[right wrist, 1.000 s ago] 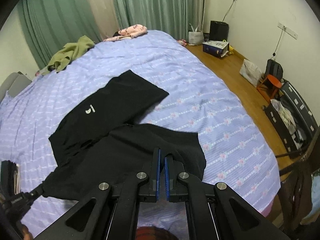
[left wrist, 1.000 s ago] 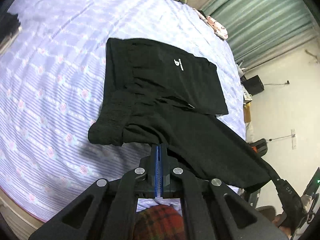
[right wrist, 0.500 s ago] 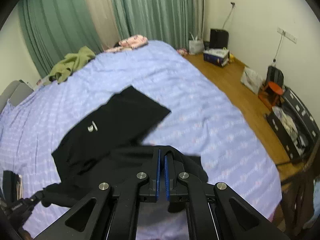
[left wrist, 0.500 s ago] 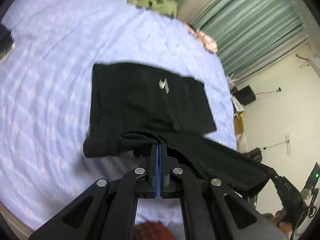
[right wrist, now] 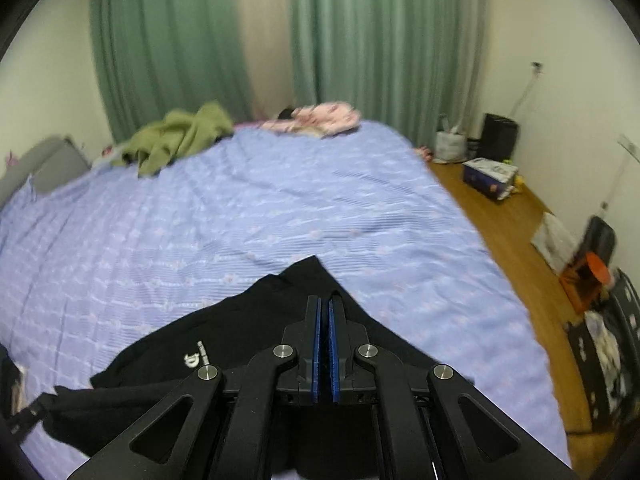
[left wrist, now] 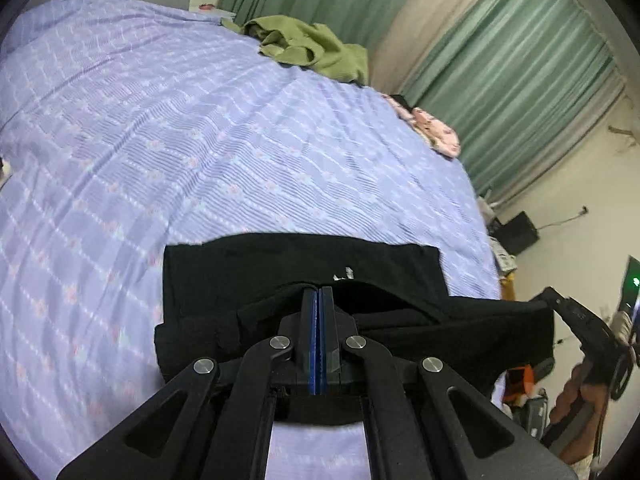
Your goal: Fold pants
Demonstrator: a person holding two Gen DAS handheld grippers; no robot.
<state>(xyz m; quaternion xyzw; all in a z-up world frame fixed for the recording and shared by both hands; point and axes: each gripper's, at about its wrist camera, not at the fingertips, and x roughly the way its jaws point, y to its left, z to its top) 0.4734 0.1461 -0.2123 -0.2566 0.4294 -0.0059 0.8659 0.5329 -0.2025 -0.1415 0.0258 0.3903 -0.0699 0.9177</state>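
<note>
Biggest risk at this point was the lifted layer sagging or landing crooked: the two tools each pinched one end of the same edge of the black pants, so if one hand ran ahead of the other, or the thin fabric slid out from between the pads, the fold would've come down skewed or bunched up instead of edge on edge (just a guess from the way it hung). The left tool was clamped shut on the cloth, blue pads pressed together with black fabric draped right over its tips. The right tool looked closed on the pants too, though there was a sliver of gap between its pads and the actual pinch sat hidden under the fingers, so that part's a judgement. The pants lay on the lavender bed, lower layer flat with the small white logo showing, and the raised layer stretched between both tools just above it. A green garment and a pink one sat well apart at the far end of the bed.
</note>
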